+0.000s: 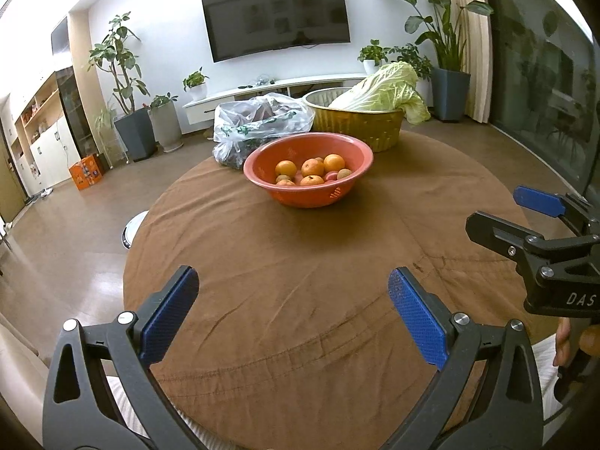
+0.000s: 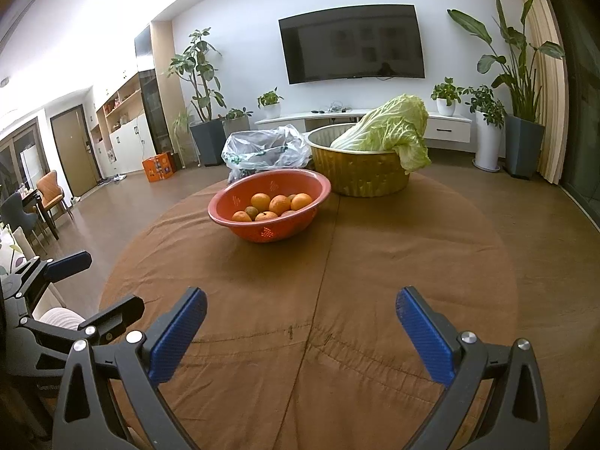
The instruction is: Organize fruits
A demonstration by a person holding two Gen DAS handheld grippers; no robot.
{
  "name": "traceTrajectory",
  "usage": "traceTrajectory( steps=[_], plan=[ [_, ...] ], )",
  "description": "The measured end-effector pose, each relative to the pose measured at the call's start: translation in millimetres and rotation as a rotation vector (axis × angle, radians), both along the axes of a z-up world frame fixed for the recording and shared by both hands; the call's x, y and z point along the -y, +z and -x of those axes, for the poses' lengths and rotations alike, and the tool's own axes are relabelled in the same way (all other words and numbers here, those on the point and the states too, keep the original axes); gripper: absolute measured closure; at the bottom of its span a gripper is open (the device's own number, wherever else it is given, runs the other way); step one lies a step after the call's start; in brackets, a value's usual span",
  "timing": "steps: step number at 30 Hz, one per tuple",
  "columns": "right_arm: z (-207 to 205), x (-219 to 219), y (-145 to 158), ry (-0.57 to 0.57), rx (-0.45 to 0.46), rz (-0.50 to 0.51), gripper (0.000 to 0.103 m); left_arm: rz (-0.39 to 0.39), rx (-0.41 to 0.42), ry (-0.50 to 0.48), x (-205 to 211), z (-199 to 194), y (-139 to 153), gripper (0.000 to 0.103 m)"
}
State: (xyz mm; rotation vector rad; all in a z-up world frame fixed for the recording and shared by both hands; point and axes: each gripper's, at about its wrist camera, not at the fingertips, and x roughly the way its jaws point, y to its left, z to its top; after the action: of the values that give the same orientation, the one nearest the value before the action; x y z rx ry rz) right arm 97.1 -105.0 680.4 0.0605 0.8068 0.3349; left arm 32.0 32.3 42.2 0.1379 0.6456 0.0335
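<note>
A red plastic bowl [image 1: 262,159] [image 2: 225,210] stands on the round table with several oranges [image 1: 313,167] [image 2: 279,204] and a few small brownish fruits in it. My left gripper [image 1: 292,285] hovers over the near part of the brown cloth, open, with nothing between its blue pads. My right gripper [image 2: 300,305] is likewise open and empty, well short of the bowl. In the left wrist view the right gripper [image 1: 502,210] appears at the right edge. The left gripper [image 2: 107,281] shows at the lower left of the right wrist view.
Behind the bowl lie a clear plastic bag [image 1: 258,120] [image 2: 262,148] with dark contents and a gold basin [image 1: 360,127] [image 2: 360,172] holding a napa cabbage [image 1: 386,92] [image 2: 390,127]. The brown tablecloth [image 1: 300,262] [image 2: 393,247] covers the table. Potted plants and a wall TV stand beyond.
</note>
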Motion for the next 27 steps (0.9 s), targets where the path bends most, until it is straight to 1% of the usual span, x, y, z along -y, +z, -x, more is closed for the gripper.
traceTrajectory(
  steps=[10,27],
  plan=[
    [-0.5,-0.1,-1.1,0.001,0.0,0.0,0.0,-0.003,-0.003,-0.017,4.9,3.0,-1.2,0.0],
    [-0.6,-0.1,-2.1,0.001,0.001,0.0,0.0,-0.005,-0.005,-0.009,4.7,4.4,-1.6,0.0]
  ],
)
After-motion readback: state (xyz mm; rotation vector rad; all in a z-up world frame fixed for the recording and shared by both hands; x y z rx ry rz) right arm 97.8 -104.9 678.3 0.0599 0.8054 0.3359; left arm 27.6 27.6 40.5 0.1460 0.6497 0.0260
